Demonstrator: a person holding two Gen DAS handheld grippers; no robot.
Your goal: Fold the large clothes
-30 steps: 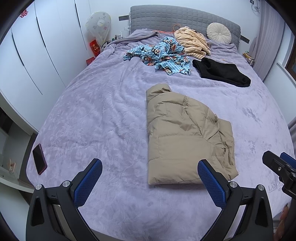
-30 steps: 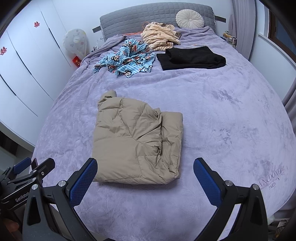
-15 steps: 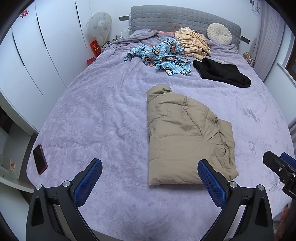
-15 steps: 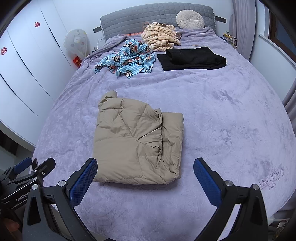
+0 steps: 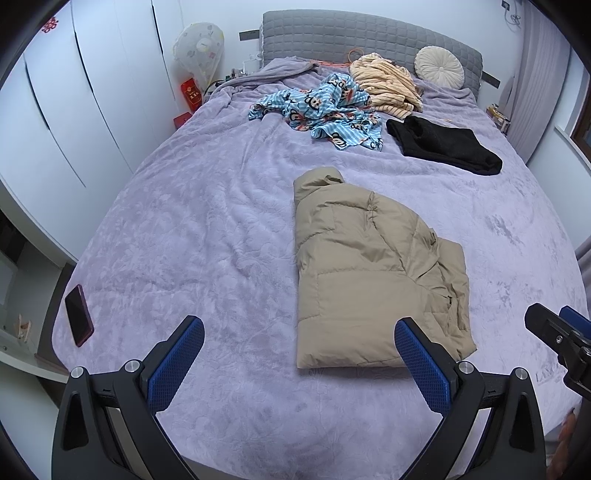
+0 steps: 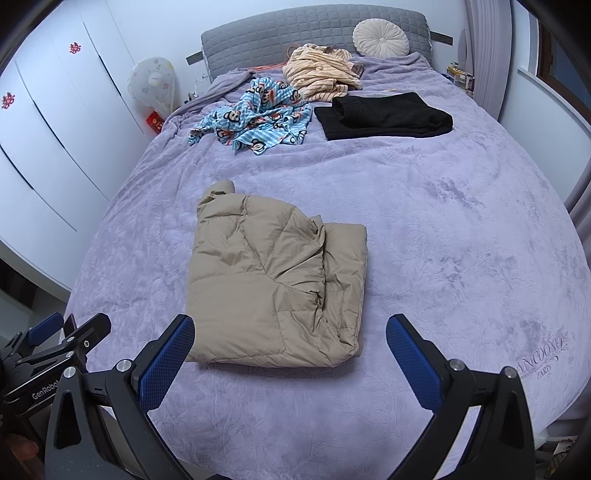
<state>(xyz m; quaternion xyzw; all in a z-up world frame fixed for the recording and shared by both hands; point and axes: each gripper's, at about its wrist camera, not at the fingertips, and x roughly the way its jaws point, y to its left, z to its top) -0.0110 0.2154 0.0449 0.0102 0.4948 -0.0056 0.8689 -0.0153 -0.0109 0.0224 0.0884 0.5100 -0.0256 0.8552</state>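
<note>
We see the tan puffer jacket [image 5: 373, 273] lying folded into a rough rectangle on the lilac bedspread [image 5: 184, 229], its collar end pointing away from us and its loose layered edge toward the right. Our left claw [image 5: 299, 354] hangs just short of the jacket's near hem, blue pads spread wide apart and holding nothing, with the right pad in front of the hem's near right corner. Our right claw [image 6: 290, 350] hovers likewise over the near end of the bed, its pads far apart and empty, the jacket [image 6: 273, 284] straight ahead between them and a little to the left. Each claw shows at the edge of the other's view. Beyond the jacket, far ahead of both claws, lie a blue cartoon-print garment [image 5: 325, 110], a striped cream garment [image 5: 384, 85] and a folded black garment [image 5: 443, 144], with a round pale cushion [image 5: 439, 72] against the grey headboard [image 5: 351, 33]. To the left of the left claw, a dark phone [image 5: 78, 314] rests at the bed's corner, and white wardrobe doors [image 5: 85, 92] stand further left.
</note>
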